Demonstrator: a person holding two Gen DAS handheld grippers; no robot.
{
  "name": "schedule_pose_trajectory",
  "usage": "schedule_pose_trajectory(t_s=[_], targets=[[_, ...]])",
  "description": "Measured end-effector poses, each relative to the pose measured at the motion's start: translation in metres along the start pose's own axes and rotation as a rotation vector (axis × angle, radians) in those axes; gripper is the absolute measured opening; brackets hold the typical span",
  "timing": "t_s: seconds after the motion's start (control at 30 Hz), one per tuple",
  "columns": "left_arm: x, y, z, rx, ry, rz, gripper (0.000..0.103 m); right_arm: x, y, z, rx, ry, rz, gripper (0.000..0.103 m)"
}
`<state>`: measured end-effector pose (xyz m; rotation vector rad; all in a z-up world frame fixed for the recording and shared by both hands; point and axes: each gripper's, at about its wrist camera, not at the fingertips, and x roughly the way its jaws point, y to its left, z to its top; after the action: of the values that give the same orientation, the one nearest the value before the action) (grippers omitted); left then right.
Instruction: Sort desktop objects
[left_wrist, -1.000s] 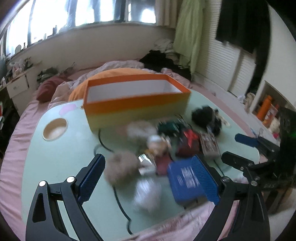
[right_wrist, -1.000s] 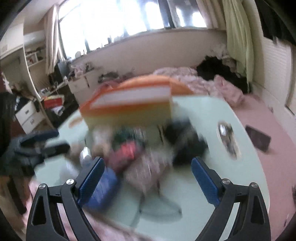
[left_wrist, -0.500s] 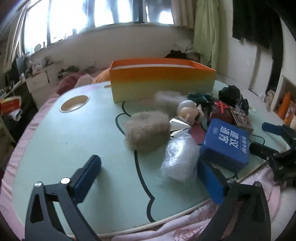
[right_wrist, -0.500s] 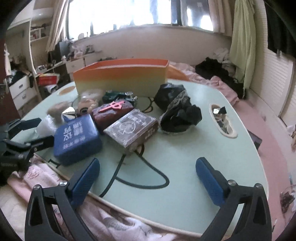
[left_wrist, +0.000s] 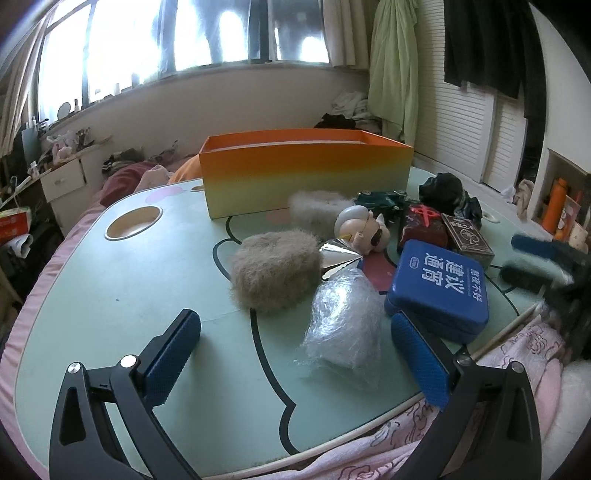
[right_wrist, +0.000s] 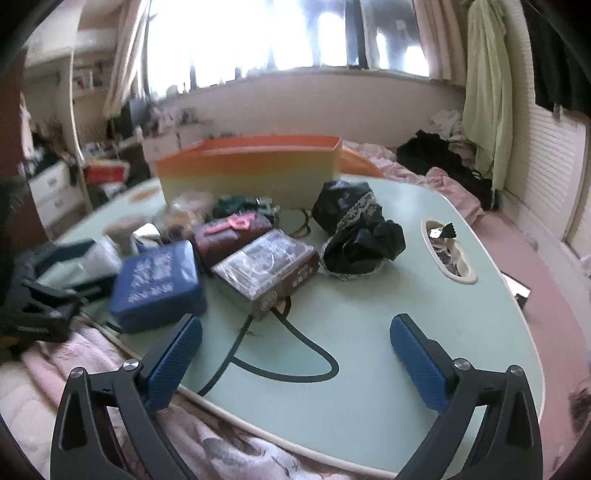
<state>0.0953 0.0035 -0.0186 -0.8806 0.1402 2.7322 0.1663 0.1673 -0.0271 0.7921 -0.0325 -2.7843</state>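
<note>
An orange-to-yellow box (left_wrist: 306, 175) stands at the back of the pale green table (left_wrist: 122, 295); it also shows in the right wrist view (right_wrist: 251, 177). In front lie a fuzzy tan pouch (left_wrist: 275, 273), a crumpled clear plastic bag (left_wrist: 343, 317), a blue tin (left_wrist: 439, 284), a doll head (left_wrist: 364, 229), a dark red pouch (right_wrist: 231, 236), a brown wrapped box (right_wrist: 266, 271) and black cloth (right_wrist: 354, 232). My left gripper (left_wrist: 295, 354) is open and empty, low over the near edge, just short of the plastic bag. My right gripper (right_wrist: 295, 358) is open and empty over bare table.
A round cup hole (left_wrist: 133, 223) is sunk in the table's left side, and an oval recess (right_wrist: 448, 251) with small items on its right. A pink floral blanket (right_wrist: 229, 443) lies below the near edge. A bed with clothes lies behind the table.
Both grippers came down from a higher view to low over the table's near edge, then crept slightly closer to the objects. Both stayed open. No object moved.
</note>
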Motion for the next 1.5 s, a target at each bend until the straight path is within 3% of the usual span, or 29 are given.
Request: schedule_pose_trajectory(t_s=[0.1, 0.17, 0.23, 0.3, 0.43, 0.47, 0.5, 0.53, 0.57, 0.73, 0.87, 0.93, 1.03, 1.1, 1.17, 1.23, 1.33, 1.5], targets=[[-0.002, 0.0, 0.001, -0.001, 0.001, -0.001, 0.103, -0.011, -0.014, 0.023, 0.05, -0.08, -0.022, 0.094], [-0.003, 0.0, 0.002, 0.002, 0.003, -0.007, 0.103, -0.003, -0.024, 0.048, 0.062, -0.066, -0.054, 0.094], [-0.005, -0.001, 0.003, 0.012, 0.01, -0.025, 0.103, 0.014, -0.038, 0.071, 0.097, -0.014, -0.052, 0.094], [-0.009, 0.0, 0.004, 0.017, 0.004, -0.052, 0.103, 0.034, -0.046, 0.088, 0.112, 0.054, -0.061, 0.084], [-0.031, 0.006, 0.008, 0.001, -0.092, -0.098, 0.1, 0.08, -0.05, 0.097, 0.118, 0.262, -0.058, 0.084], [-0.036, 0.006, 0.011, 0.003, -0.105, -0.106, 0.095, 0.088, -0.051, 0.094, 0.13, 0.297, -0.048, 0.08], [-0.037, 0.006, 0.014, 0.009, -0.1, -0.112, 0.09, 0.096, -0.051, 0.09, 0.145, 0.332, -0.043, 0.063], [-0.036, 0.005, 0.017, 0.017, -0.083, -0.121, 0.076, 0.096, -0.051, 0.088, 0.136, 0.318, -0.064, 0.057], [-0.034, 0.004, 0.018, 0.021, -0.068, -0.127, 0.064, 0.094, -0.051, 0.088, 0.128, 0.311, -0.078, 0.041], [-0.009, 0.0, 0.016, 0.015, 0.058, -0.187, 0.032, 0.064, -0.053, 0.089, 0.181, 0.23, 0.025, 0.038], [-0.024, -0.002, 0.031, 0.018, 0.008, -0.182, 0.032, 0.037, -0.045, 0.107, 0.158, 0.181, 0.088, 0.038], [-0.039, -0.003, 0.059, 0.008, -0.097, -0.187, 0.032, 0.032, -0.039, 0.124, 0.136, 0.172, 0.112, 0.038], [-0.036, -0.005, 0.11, -0.011, -0.17, -0.151, 0.032, 0.045, -0.022, 0.149, 0.076, 0.148, 0.091, 0.039], [-0.013, 0.0, 0.139, -0.042, -0.15, -0.132, 0.035, 0.065, -0.013, 0.165, 0.055, 0.134, 0.077, 0.04], [0.025, 0.012, 0.161, -0.134, -0.066, -0.075, 0.054, 0.094, -0.011, 0.18, 0.073, 0.112, 0.075, 0.04], [0.04, 0.023, 0.165, -0.215, -0.06, -0.048, 0.054, 0.118, -0.011, 0.187, 0.09, 0.092, 0.07, 0.05], [0.03, 0.034, 0.153, -0.283, -0.113, -0.114, 0.054, 0.134, -0.013, 0.188, 0.139, 0.093, 0.053, 0.055], [-0.007, 0.029, 0.124, -0.157, -0.088, -0.086, 0.064, 0.095, -0.019, 0.171, 0.196, 0.018, 0.095, 0.07]])
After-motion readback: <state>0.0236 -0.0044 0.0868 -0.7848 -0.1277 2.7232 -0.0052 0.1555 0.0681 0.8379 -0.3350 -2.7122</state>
